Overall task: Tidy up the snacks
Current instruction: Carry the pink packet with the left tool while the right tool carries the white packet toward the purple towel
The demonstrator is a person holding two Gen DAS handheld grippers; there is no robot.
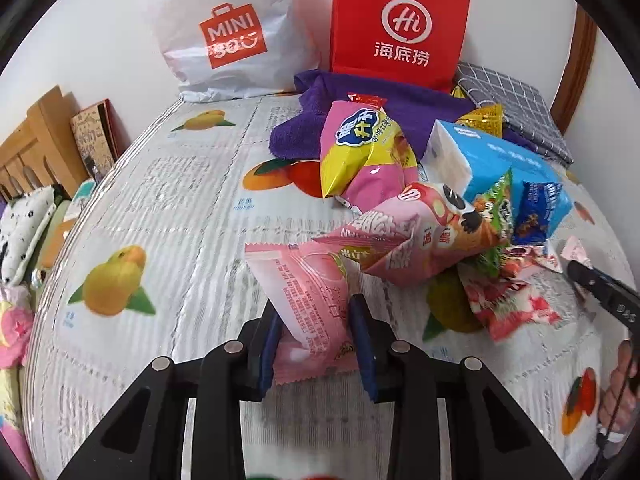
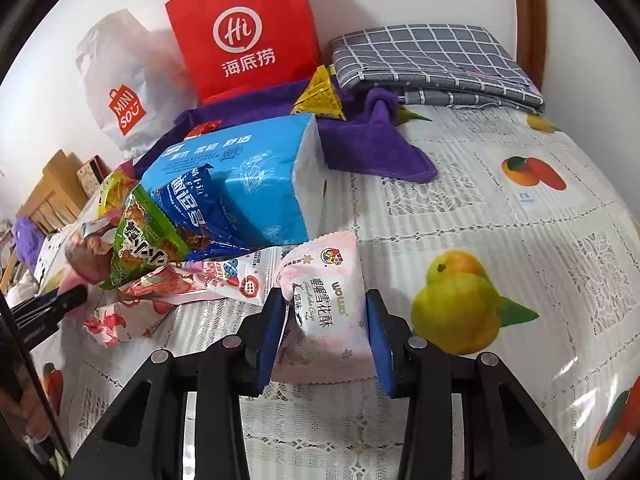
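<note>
claws: two, each clamping one snack packet — left claw pink packet, right claw pale packet.

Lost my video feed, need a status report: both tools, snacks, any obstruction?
Left tool shut on pink snack packet. Right tool shut on pale pink wowo packet. Snack pile unsorted beside tissue pack. Nothing blocking.

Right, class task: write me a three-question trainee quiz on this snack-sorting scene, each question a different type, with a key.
1. True or false: the left gripper is empty.
2. What does the right gripper hold: A) blue tissue pack, B) pale pink snowflake-crisp packet, C) yellow triangular packet?
3. Fill in: the red paper bag stands on a ____ towel.

Key: 1 false, it grips a pink packet. 2 B. 3 purple.
</note>
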